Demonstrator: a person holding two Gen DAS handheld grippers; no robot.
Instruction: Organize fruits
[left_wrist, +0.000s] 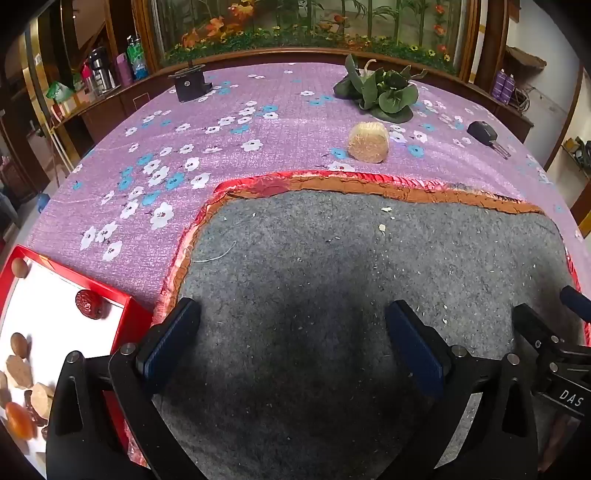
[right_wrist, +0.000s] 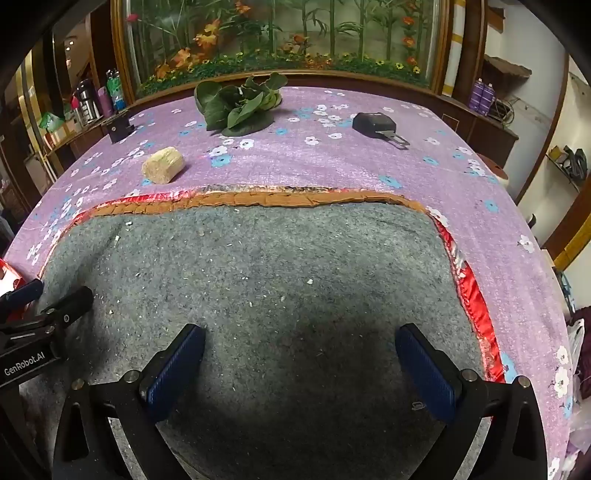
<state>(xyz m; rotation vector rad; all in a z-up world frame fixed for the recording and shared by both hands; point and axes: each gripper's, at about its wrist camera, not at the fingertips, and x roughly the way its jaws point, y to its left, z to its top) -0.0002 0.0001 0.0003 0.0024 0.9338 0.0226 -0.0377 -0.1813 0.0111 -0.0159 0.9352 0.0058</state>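
While both claws hang spread and empty over the grey mat, left claw and right claw, the fruits lie in a red-rimmed tray at near left, cut off by the frame edge; far across the bench, leafy greens rest.

The tablecloth is purple w/ white & blue flowers. The mat is grey, speckled w/ pale crumbs, its edge orange & shiny red. The tray is red outside, white inside; the date in it is dark red & wrinkled. The roll is straw-yellow, the leaves green. Gripper pads are dark blue on black frames.
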